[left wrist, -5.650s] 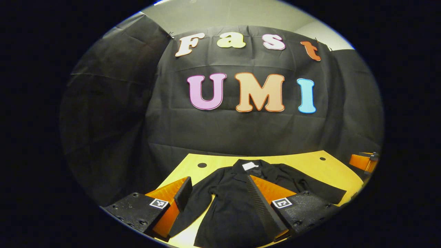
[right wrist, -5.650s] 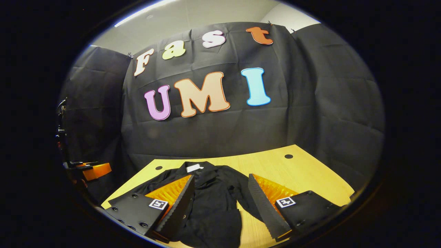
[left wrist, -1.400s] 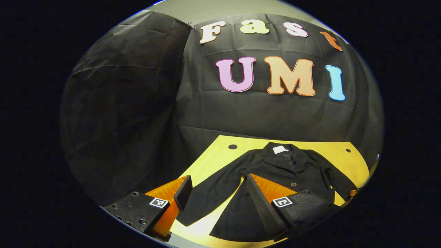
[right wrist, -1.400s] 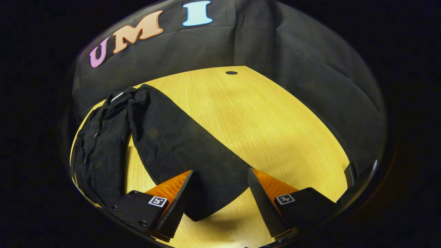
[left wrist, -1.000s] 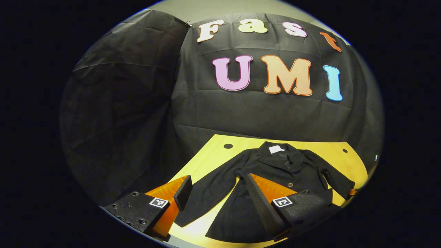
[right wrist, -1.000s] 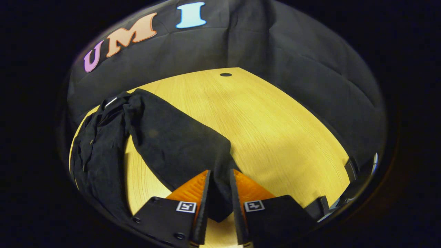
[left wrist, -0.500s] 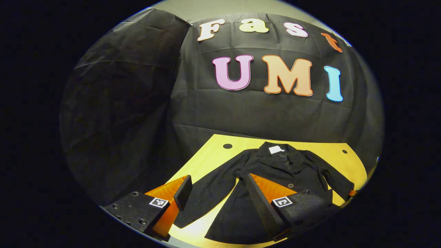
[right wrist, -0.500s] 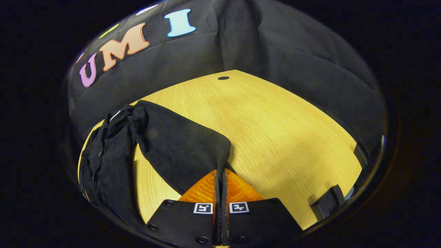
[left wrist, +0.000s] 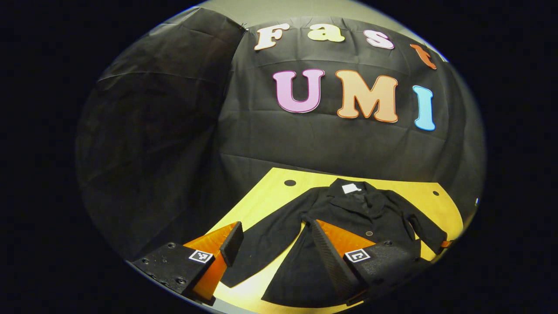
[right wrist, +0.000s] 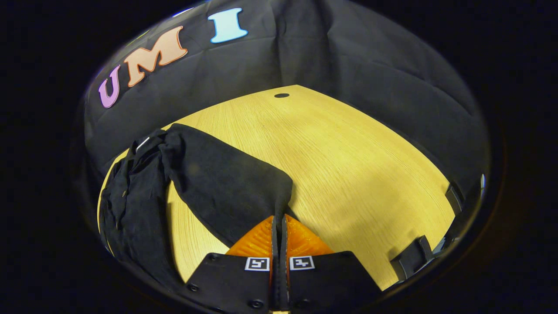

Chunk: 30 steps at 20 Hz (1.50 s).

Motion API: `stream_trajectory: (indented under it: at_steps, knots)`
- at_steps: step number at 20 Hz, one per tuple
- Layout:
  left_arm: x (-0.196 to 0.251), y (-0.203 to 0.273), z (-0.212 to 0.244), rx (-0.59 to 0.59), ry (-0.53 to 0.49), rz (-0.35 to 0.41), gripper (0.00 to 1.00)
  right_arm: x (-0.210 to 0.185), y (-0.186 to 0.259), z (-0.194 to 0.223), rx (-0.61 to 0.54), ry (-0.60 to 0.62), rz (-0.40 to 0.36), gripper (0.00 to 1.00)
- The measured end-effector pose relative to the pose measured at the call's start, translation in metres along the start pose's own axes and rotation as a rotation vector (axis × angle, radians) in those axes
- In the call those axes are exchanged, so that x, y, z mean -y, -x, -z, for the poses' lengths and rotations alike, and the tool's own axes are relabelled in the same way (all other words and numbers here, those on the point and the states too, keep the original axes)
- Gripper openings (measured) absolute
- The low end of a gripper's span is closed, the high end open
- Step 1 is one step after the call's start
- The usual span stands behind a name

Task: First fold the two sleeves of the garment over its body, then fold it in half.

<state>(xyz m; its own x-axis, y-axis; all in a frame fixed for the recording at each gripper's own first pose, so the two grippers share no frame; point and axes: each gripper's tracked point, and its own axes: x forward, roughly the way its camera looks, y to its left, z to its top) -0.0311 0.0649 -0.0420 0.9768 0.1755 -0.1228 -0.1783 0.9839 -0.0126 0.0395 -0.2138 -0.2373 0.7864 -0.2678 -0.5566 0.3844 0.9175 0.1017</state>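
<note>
A wooden table (right wrist: pixel 348 144) carries a black jacket (left wrist: pixel 348 218) spread flat with its collar toward the far wall and both sleeves still splayed out to the sides, so by my reading the task is at its very first step: folding in one sleeve. In the right gripper view the right gripper (right wrist: pixel 279 226) has its fingers drawn together on the cuff end of the right sleeve (right wrist: pixel 226 187), the cloth bunching up just at the tips. In the left gripper view the left gripper (left wrist: pixel 272 240) hangs above the near edge of the table with its fingers spread wide and nothing between them, the left sleeve (left wrist: pixel 261 244) lying below the gap. The next move, as I judge it, calls for lifting the pinched cuff just clear of the wood and carrying it across onto the chest of the jacket, keeping the shoulder from dragging out of place.
</note>
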Motion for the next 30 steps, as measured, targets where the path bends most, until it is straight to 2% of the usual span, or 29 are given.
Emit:
stream_trajectory:
  at_steps: [3,7,14,19,23,30]
  knots:
    - [-0.008,0.003,0.005,-0.007,-0.007,0.001,0.94,0.000,0.003,-0.003,-0.039,0.019,-0.003,0.02]
    - [-0.022,0.009,0.012,-0.016,-0.014,-0.004,0.94,-0.006,0.010,-0.025,-0.021,0.084,0.022,0.02]
    - [-0.045,0.015,0.025,-0.032,-0.022,-0.014,0.94,-0.061,0.038,-0.122,0.132,0.169,-0.003,0.02]
    - [-0.058,0.016,0.030,-0.042,-0.022,-0.011,0.94,-0.129,0.061,-0.184,0.244,0.197,-0.074,0.02]
    - [-0.067,0.017,0.031,-0.046,-0.017,-0.010,0.94,-0.203,0.080,-0.221,0.321,0.238,-0.155,0.02]
    - [-0.094,0.014,0.034,-0.063,0.016,-0.032,0.94,-0.339,0.092,-0.240,0.396,0.366,-0.278,0.02]
